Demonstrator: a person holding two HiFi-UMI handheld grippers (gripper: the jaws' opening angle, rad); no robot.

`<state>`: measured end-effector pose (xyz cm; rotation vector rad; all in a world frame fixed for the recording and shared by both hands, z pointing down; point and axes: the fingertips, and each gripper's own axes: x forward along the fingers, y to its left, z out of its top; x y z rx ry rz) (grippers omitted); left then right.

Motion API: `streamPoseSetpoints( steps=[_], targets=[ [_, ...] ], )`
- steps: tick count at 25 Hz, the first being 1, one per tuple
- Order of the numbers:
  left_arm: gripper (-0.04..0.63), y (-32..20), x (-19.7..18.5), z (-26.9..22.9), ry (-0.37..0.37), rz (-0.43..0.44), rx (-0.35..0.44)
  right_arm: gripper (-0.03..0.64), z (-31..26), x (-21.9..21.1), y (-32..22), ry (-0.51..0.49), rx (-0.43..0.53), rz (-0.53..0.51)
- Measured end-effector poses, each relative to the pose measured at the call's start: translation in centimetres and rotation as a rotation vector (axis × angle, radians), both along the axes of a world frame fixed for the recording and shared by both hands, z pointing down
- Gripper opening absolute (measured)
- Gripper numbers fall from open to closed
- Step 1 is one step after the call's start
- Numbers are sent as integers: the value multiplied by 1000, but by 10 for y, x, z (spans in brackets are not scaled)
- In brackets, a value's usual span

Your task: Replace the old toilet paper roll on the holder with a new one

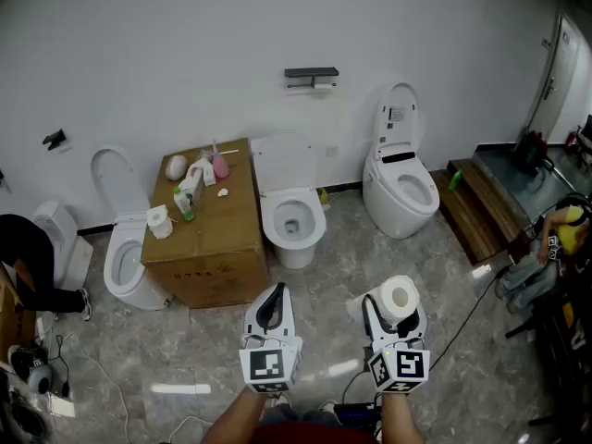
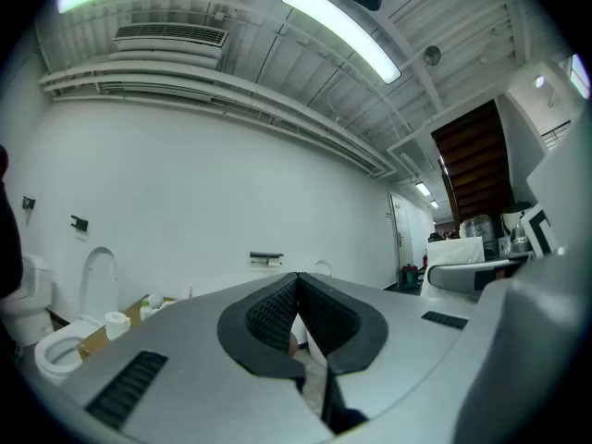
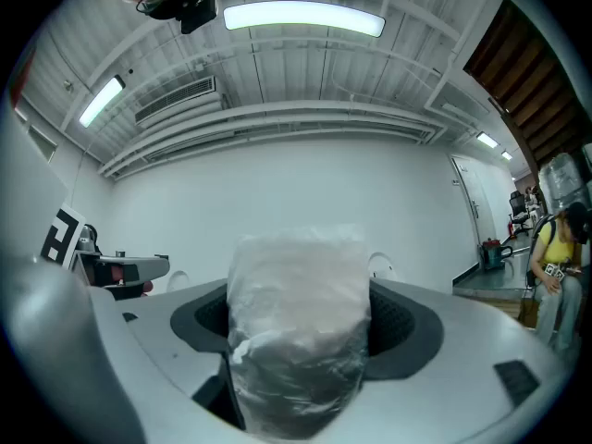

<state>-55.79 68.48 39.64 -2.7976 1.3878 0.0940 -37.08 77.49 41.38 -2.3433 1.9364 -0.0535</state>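
My right gripper (image 1: pixel 398 305) is shut on a new white toilet paper roll (image 1: pixel 400 296), which stands upright between its jaws. In the right gripper view the roll (image 3: pixel 296 322) is wrapped in clear plastic and fills the gap of the gripper (image 3: pixel 298 296). My left gripper (image 1: pixel 272 305) is shut and holds nothing; its ribbed pads meet in the left gripper view (image 2: pixel 296 280). Both point level toward the far wall. There the dark paper holder (image 1: pixel 312 76) hangs with a small old roll (image 1: pixel 323 85) on it. The holder (image 2: pixel 266 259) also shows small and far off.
A cardboard box (image 1: pixel 215 248) carrying bottles and a spare roll (image 1: pixel 159 221) stands between a left toilet (image 1: pixel 125 262) and a middle toilet (image 1: pixel 291 220). A third toilet (image 1: pixel 400 188) is at the right. A wooden step (image 1: pixel 476 211) and a person (image 1: pixel 560 234) are further right.
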Motion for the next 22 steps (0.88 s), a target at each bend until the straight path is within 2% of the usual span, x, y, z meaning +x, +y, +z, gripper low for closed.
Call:
streamPoseSetpoints(
  steps=[11, 22],
  targets=[
    [17, 1, 22, 0, -7, -4, 1, 373, 0, 16, 0, 6, 1, -1],
    [17, 13, 75, 4, -28, -2, 14, 373, 2, 58, 8, 13, 9, -25]
  ],
)
